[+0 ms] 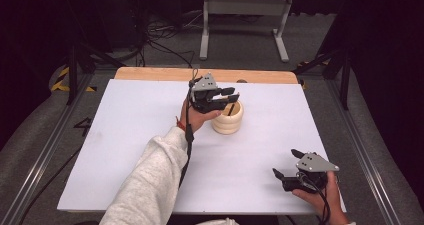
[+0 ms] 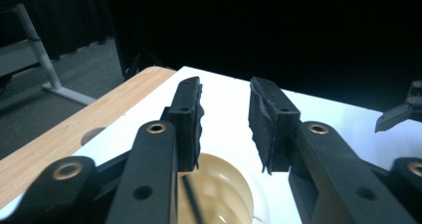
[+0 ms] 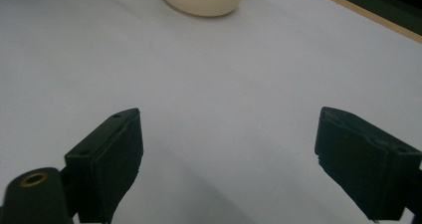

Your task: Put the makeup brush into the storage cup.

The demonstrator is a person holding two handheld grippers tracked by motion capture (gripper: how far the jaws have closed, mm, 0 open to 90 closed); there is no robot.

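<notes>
Standing mid-table on white board [image 1: 125, 150], cream ribbed cup [image 1: 227, 121] with dark stick [image 1: 231, 109] inside, left gripper [image 1: 231, 95] poised just above its rim, jaws parted, sleeved forearm extended, right gripper [image 1: 286, 166] low near front edge, jaws wide apart, empty.

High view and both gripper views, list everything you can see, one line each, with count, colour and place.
Cup: one, cream, ribbed, on the board's middle, far half.
Stick: one, dark, thin, standing in the cup.
Board: one, white, covering the table.
Table: one, wooden, edge showing along the far side.
Frame: one, white, on the floor beyond.
Left gripper: one, black, open, above the cup.
Right gripper: one, black, open, near right corner.
</notes>
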